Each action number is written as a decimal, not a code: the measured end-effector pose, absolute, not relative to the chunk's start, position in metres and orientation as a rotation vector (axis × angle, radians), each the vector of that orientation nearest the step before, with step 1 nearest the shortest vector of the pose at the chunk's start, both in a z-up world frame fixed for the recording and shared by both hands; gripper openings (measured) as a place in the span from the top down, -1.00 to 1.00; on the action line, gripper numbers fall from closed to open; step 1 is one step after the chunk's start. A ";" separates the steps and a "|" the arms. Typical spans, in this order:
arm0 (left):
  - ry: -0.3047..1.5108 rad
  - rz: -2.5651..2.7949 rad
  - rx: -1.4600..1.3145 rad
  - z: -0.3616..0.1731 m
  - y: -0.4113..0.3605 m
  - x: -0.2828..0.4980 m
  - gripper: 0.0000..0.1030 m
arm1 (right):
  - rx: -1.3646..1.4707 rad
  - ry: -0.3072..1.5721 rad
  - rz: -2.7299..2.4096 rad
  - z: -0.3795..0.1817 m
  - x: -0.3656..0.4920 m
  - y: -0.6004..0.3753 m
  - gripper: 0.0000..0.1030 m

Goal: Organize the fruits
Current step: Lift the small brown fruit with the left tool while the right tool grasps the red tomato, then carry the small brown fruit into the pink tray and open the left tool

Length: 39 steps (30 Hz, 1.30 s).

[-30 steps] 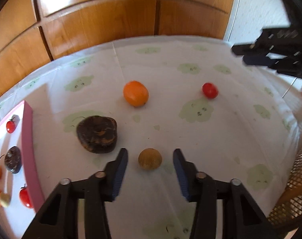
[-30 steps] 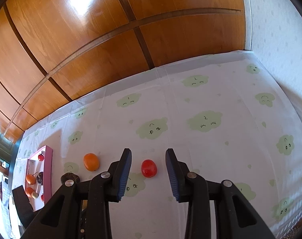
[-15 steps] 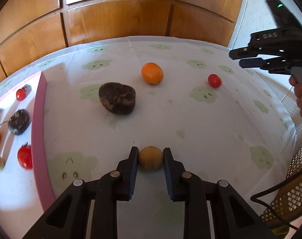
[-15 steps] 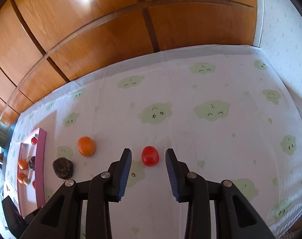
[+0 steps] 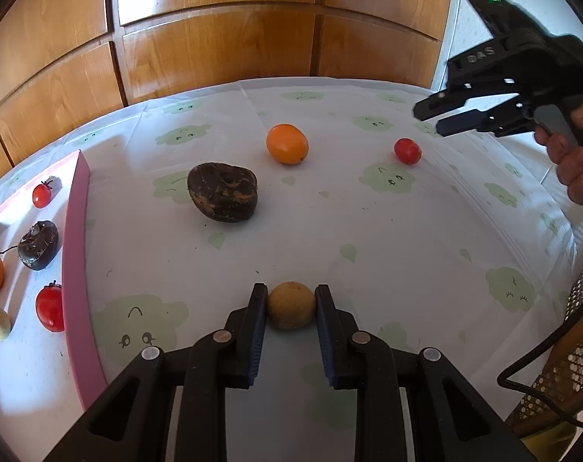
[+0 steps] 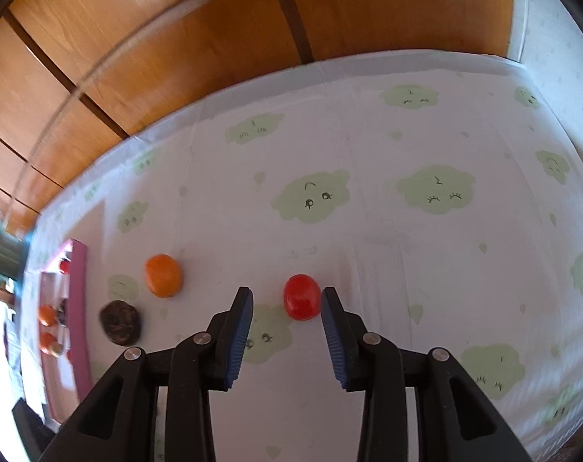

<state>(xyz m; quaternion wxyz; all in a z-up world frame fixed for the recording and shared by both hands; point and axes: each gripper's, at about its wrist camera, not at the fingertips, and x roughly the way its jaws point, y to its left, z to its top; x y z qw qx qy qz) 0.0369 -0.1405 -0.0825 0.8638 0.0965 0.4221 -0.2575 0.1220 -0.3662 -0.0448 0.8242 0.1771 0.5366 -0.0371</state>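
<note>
2 grabs lined up: small round tan fruit (image 5: 291,305) is pinched by left gripper (image 5: 291,308); small red tomato (image 6: 301,297) is framed, off-centre rightward, by wide-open right gripper (image 6: 286,313).

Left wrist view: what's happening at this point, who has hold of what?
A person is sorting fruit into a pink tray. The left gripper is shut on a small tan fruit. The right gripper is open around a red tomato, which sits close to one of its fingers. An orange and a dark brown fruit lie loose on the tablecloth.
</note>
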 end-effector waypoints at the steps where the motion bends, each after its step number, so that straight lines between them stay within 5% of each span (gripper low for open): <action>1: 0.884 -0.540 0.203 -0.083 -0.140 0.037 0.50 | 0.361 1.148 -0.085 -0.047 0.125 -0.366 0.29; 13: 0.884 -0.537 0.187 -0.083 -0.140 0.037 0.51 | 0.241 1.216 -0.062 -0.070 0.141 -0.353 0.29; 16: 0.881 -0.533 0.186 -0.083 -0.140 0.036 0.50 | 0.147 1.239 -0.071 -0.076 0.143 -0.343 0.50; 39: 0.912 -0.573 0.098 -0.047 -0.122 0.037 0.52 | 0.053 1.213 -0.070 -0.080 0.134 -0.335 0.49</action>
